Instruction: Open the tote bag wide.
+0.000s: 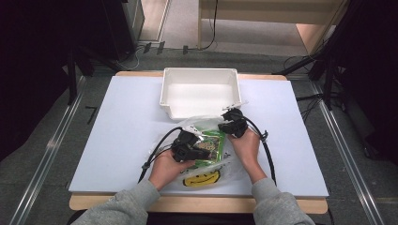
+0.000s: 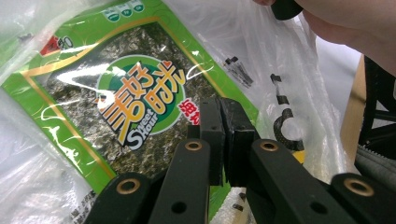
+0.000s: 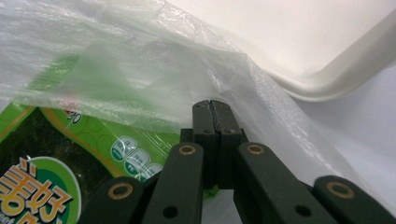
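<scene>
A green seaweed snack packet [image 1: 211, 145] [image 2: 135, 93] [image 3: 46, 186] lies inside a clear plastic bag [image 1: 220, 164] [image 2: 280, 60] [image 3: 116, 56] printed with a yellow smiley, at the near middle of the table. My left gripper [image 1: 201, 153] [image 2: 220, 109] is shut, its tips resting over the packet's edge; whether they pinch film or packet is hidden. My right gripper [image 1: 233, 125] [image 3: 211, 109] is at the bag's far end by the bin, shut on the bag's upper film, which rises from its tips above the packet.
An empty white bin [image 1: 199, 91] [image 3: 327, 70] stands just behind the bag at the back middle. The white tabletop [image 1: 117, 136] spreads out to both sides. A hand holds each gripper, and cables trail back toward the near edge.
</scene>
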Demonstrator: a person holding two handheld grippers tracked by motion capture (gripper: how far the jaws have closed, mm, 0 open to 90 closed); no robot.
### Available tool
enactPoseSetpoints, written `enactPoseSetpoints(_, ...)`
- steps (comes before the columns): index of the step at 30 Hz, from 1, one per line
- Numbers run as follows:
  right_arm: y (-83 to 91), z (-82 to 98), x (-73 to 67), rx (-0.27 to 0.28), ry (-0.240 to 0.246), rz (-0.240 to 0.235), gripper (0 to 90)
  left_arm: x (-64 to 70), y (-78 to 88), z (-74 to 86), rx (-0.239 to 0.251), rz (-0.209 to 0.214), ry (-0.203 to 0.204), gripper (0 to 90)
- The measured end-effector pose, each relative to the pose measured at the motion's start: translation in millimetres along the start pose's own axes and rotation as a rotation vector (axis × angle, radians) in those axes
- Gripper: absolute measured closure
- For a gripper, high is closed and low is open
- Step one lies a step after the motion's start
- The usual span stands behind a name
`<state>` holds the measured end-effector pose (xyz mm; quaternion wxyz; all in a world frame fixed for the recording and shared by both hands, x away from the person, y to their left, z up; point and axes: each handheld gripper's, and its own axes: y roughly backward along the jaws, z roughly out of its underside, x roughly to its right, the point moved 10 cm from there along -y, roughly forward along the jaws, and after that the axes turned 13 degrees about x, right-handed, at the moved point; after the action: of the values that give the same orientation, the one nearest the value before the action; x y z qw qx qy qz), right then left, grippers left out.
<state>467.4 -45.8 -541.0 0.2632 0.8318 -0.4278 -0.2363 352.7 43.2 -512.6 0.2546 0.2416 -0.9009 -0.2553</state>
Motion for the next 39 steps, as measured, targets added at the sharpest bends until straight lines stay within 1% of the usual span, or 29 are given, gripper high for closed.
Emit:
enactPoseSetpoints(3, -1.6, 0.2, -1.7, -0.001, -0.003, -0.013, 90.0, -1.1, 1.4, -0.4, 0.000, 0.001, 0.001, 87.9)
enactPoseSetpoints(5, 1.9, -2.2, -3.9, 0.014, -0.001, -0.019, 90.0, -2.7, 3.1, -1.6, 0.003, 0.001, 0.005, 86.5)
enactPoseSetpoints(9, 16.4, -9.8, -13.2, 0.058, 0.006, -0.057, 86.8, -6.9, 7.1, -3.2, 0.000, -0.008, 0.011, 83.7)
enactPoseSetpoints(11, 25.2, -11.6, -20.1, 0.074, 0.008, -0.086, 84.9, -8.9, 9.5, -3.9, -0.004, -0.013, 0.008, 79.7)
enactPoseSetpoints(14, 35.7, -11.9, -27.3, 0.092, 0.020, -0.116, 81.8, -11.3, 13.1, -6.0, 0.002, -0.019, 0.021, 74.7)
enactPoseSetpoints(15, 38.2, -11.4, -28.5, 0.094, 0.021, -0.121, 80.9, -12.3, 14.8, -7.2, 0.006, -0.018, 0.032, 73.5)
enactPoseSetpoints(17, 44.8, -9.7, -31.6, 0.103, 0.023, -0.136, 78.2, -15.0, 17.9, -8.3, 0.005, -0.022, 0.039, 70.5)
enactPoseSetpoints(18, 47.6, -8.7, -32.2, 0.107, 0.024, -0.140, 77.1, -16.2, 19.0, -8.2, 0.001, -0.022, 0.035, 68.8)
enactPoseSetpoints(19, 49.0, -8.0, -32.8, 0.106, 0.019, -0.146, 76.6, -18.4, 20.2, -8.6, 0.005, -0.037, 0.035, 67.3)
enactPoseSetpoints(20, 51.6, -7.1, -34.0, 0.105, 0.007, -0.152, 75.3, -20.1, 21.5, -8.1, 0.000, -0.043, 0.028, 64.5)
enactPoseSetpoints(21, 52.9, -7.0, -34.8, 0.110, 0.006, -0.157, 74.1, -21.2, 23.1, -8.1, -0.002, -0.042, 0.030, 62.6)
enactPoseSetpoints(22, 54.6, -6.1, -35.9, 0.111, 0.013, -0.163, 73.4, -21.2, 25.0, -8.7, 0.004, -0.031, 0.039, 60.9)
enactPoseSetpoints(25, 59.4, -3.8, -39.4, 0.120, 0.020, -0.176, 69.4, -22.4, 30.9, -10.3, 0.017, -0.021, 0.047, 55.4)
enactPoseSetpoints(26, 61.8, -2.1, -41.7, 0.120, 0.009, -0.185, 66.4, -23.2, 32.7, -10.4, 0.019, -0.021, 0.048, 53.2)
enactPoseSetpoints(29, 64.7, 1.0, -44.5, 0.123, 0.008, -0.206, 61.3, -25.0, 36.5, -10.4, 0.025, -0.022, 0.043, 50.3)
enactPoseSetpoints(31, 66.0, 3.5, -45.1, 0.124, 0.015, -0.207, 57.3, -27.5, 38.7, -9.1, 0.020, -0.031, 0.027, 47.9)
enactPoseSetpoints(32, 66.9, 4.9, -45.5, 0.122, 0.012, -0.209, 56.0, -28.4, 39.6, -8.8, 0.021, -0.033, 0.027, 47.3)
enactPoseSetpoints(34, 68.7, 7.7, -45.0, 0.122, 0.012, -0.209, 53.7, -30.3, 41.7, -8.7, 0.026, -0.032, 0.042, 46.3)
enactPoseSetpoints(36, 71.5, 10.9, -45.1, 0.119, 0.001, -0.216, 52.4, -31.8, 42.9, -8.7, 0.033, -0.029, 0.045, 45.0)
enactPoseSetpoints(39, 76.1, 15.0, -43.7, 0.122, 0.009, -0.216, 50.7, -33.2, 43.4, -7.4, 0.035, -0.028, 0.052, 43.8)
